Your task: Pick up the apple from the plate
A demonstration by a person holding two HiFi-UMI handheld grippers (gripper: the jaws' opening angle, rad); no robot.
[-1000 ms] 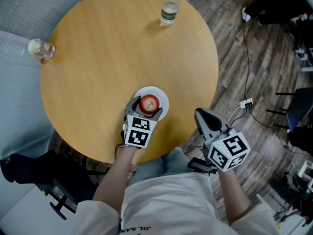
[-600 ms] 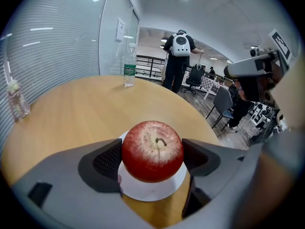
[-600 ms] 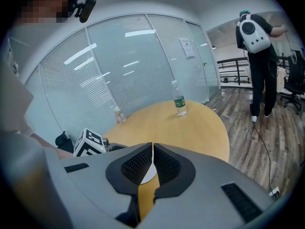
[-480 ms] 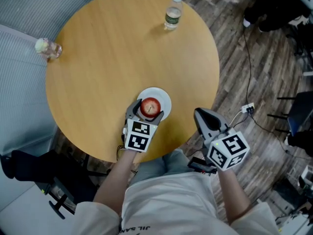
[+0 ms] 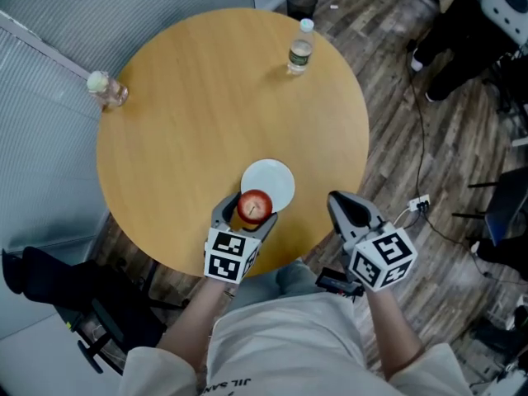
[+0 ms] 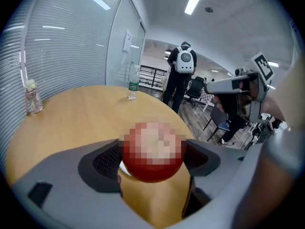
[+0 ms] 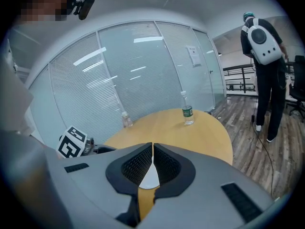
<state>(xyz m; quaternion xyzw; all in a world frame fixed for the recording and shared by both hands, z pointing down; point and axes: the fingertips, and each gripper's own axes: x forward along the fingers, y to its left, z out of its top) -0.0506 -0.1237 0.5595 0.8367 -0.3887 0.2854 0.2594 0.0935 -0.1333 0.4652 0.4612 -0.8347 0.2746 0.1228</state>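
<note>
A red apple point(image 5: 254, 206) is clamped between the jaws of my left gripper point(image 5: 250, 210), lifted off the white plate point(image 5: 273, 180) and held near the table's front edge. In the left gripper view the apple point(image 6: 153, 151) fills the gap between the two grey fingers point(image 6: 97, 161), with the plate partly hidden behind it. The plate lies bare on the round wooden table point(image 5: 206, 114). My right gripper point(image 5: 344, 208) hangs off the table's right side over the floor, its jaws shut with nothing between them; its own view shows the pads point(image 7: 152, 165) meeting.
A clear water bottle point(image 5: 300, 49) stands at the table's far edge and a small lidded bottle point(image 5: 106, 88) at the far left. A person with a backpack point(image 6: 182, 66) stands beyond the table. Cables and chair legs lie on the wooden floor at right.
My left gripper has lifted the apple off the plate and drawn it back toward me. The right gripper has risen slightly and stayed shut.
</note>
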